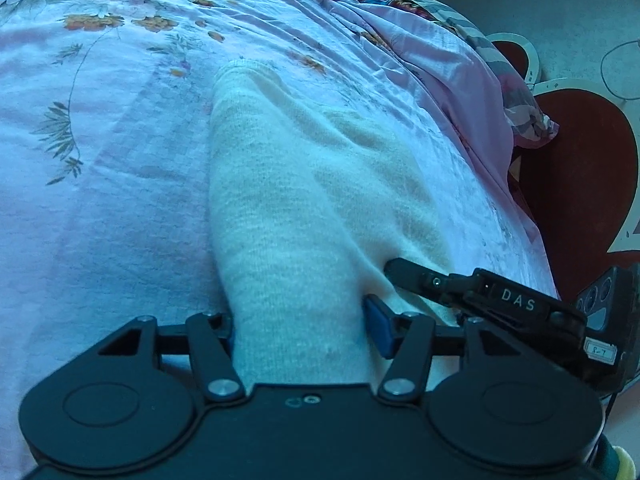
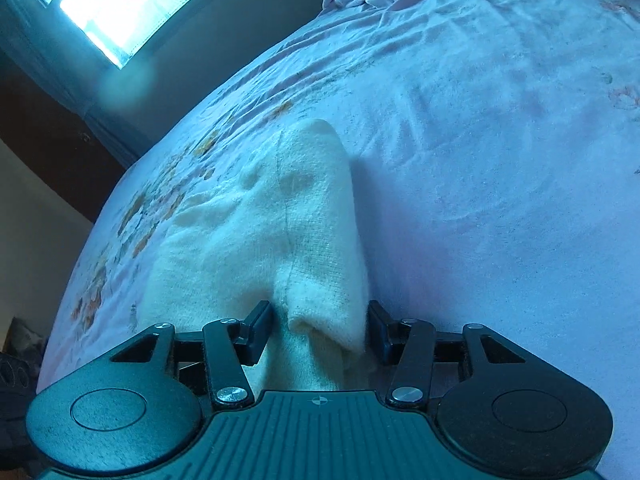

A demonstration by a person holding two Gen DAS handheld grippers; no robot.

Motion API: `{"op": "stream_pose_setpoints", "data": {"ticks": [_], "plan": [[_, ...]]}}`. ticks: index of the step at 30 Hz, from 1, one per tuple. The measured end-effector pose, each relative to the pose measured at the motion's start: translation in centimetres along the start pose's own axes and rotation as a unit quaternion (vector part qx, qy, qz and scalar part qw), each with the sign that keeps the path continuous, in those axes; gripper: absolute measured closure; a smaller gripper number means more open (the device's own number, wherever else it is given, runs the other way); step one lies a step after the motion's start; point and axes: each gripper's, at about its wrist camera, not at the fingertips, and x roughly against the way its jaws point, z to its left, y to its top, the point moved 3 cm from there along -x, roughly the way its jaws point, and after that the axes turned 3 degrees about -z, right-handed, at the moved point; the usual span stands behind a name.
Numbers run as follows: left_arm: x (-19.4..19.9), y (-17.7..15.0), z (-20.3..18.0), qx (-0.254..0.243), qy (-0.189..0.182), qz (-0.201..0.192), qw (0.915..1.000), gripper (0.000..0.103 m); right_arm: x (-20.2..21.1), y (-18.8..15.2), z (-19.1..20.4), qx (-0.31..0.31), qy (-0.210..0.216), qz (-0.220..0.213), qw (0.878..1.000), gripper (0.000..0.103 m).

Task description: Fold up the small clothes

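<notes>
A cream knitted garment (image 1: 288, 200) lies on the pink floral bed sheet (image 1: 100, 140). My left gripper (image 1: 300, 328) has its jaws wide apart, with the near fold of the garment bulging between the two fingers. In the left wrist view my right gripper (image 1: 394, 268) comes in from the right, its finger pressed into the garment's near right edge. In the right wrist view the garment (image 2: 280, 232) rises in a ridge, and my right gripper (image 2: 318, 328) has its jaws apart around a folded hem end.
A bunched pink and floral quilt (image 1: 460, 64) lies at the bed's far right edge. A red heart-shaped mat (image 1: 580, 184) lies on the floor beside the bed. A bright window (image 2: 120, 4) shows beyond the bed (image 2: 480, 160) in the right wrist view.
</notes>
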Motion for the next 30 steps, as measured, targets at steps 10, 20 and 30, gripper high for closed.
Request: {"op": "stream_pose_setpoints", "data": {"ticks": [10,20,30], "plan": [[0.4,0.0,-0.7,-0.02,0.021,-0.011,0.9995,0.062,-0.3,-0.3,1.3,0.019,-0.016,-0.004,1.0,0.07],[3.2,-0.1,-2.4,-0.061,0.038,-0.041,0.9966,0.071,2.3,-0.4,3.8,0.033,-0.003,-0.04,0.999,0.077],[10.0,-0.1,-3.1,-0.069,0.037,-0.088,0.993,0.071,5.5,-1.0,9.5,0.061,0.039,-0.059,0.996,0.079]]}}
